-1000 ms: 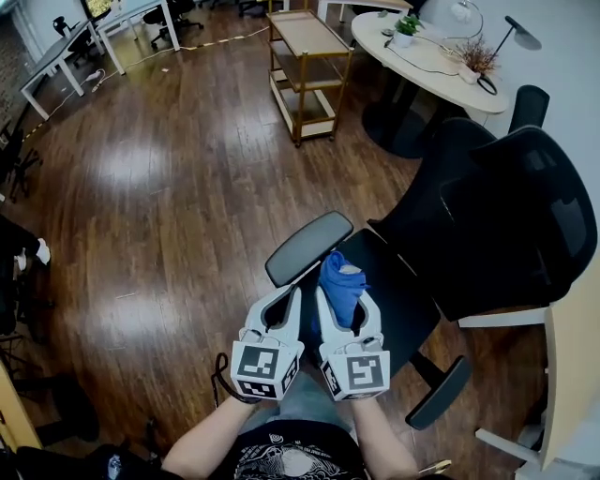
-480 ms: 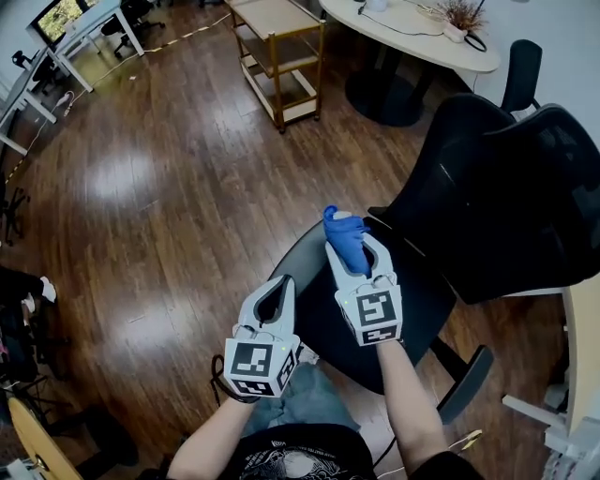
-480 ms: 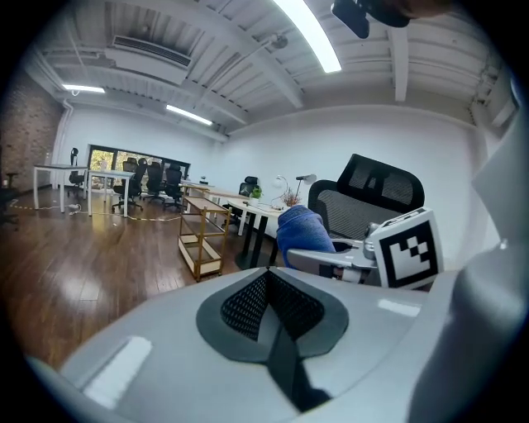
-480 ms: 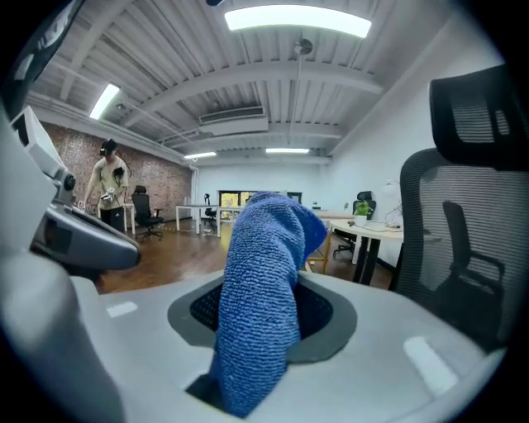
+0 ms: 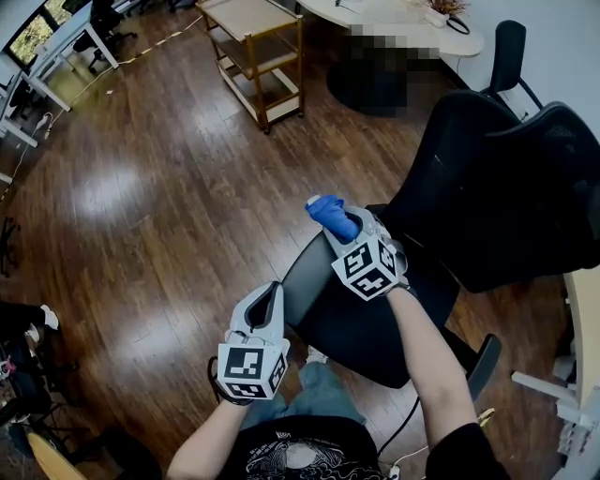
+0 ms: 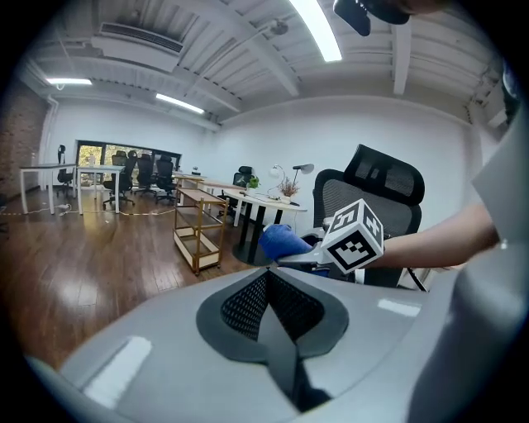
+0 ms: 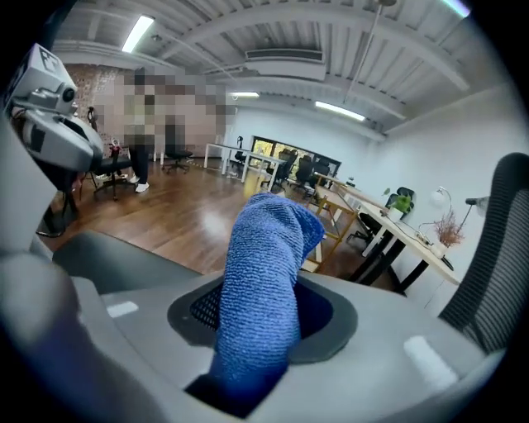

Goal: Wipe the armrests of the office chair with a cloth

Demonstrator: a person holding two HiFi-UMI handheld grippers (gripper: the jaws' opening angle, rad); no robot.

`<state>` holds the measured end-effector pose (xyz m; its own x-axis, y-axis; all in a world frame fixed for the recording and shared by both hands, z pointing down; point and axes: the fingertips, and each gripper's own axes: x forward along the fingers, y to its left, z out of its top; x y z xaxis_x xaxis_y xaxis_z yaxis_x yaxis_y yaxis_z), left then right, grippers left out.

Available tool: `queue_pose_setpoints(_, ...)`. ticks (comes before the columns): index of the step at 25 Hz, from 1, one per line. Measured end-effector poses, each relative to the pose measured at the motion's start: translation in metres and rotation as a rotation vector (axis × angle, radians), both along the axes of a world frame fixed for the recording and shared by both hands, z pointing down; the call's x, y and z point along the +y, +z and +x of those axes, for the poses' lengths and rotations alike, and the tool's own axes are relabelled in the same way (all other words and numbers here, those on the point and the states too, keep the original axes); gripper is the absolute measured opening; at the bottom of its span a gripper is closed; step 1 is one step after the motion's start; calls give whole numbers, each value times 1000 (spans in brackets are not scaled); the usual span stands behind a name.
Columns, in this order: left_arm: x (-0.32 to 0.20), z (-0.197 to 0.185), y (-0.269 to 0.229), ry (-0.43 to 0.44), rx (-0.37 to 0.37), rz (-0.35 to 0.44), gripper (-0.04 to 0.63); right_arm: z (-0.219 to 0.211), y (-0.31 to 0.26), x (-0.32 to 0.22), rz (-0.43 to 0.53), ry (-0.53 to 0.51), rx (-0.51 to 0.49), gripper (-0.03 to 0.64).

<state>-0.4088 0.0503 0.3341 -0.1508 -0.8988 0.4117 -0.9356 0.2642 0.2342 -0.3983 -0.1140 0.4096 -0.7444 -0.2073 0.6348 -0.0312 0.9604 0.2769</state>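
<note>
A black office chair (image 5: 511, 187) stands in front of me, its seat (image 5: 356, 323) facing me. My right gripper (image 5: 349, 232) is shut on a folded blue cloth (image 5: 327, 214) and reaches over the chair's left side, where the dark near armrest (image 5: 298, 272) partly shows beneath it. In the right gripper view the blue cloth (image 7: 264, 264) sticks up from between the jaws. My left gripper (image 5: 266, 302) hangs lower, beside the seat's left edge, shut with nothing in it. The far armrest (image 5: 483, 364) shows at the lower right. The left gripper (image 6: 269, 277) looks toward the cloth (image 6: 283, 241).
A wooden trolley (image 5: 253, 47) stands on the wood floor ahead. A round white table (image 5: 412, 21) and another black chair (image 5: 507, 49) lie beyond. Desks (image 5: 33, 42) stand at the far left. A pale desk edge (image 5: 583, 309) is at the right, close to the chair.
My right gripper has carried the cloth forward and leftward, away from my body, out over the chair's left side. The left gripper has stayed low near me, still shut.
</note>
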Motion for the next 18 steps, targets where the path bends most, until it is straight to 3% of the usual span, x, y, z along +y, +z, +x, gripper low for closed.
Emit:
queue_pose_setpoints(7, -1, -37, 8, 97, 33, 4, 5, -4, -2, 13, 28, 69, 61, 147)
queue_pose_setpoints(18, -11, -64, 2, 244, 52, 40, 5, -7, -5, 96, 6, 158, 65, 149)
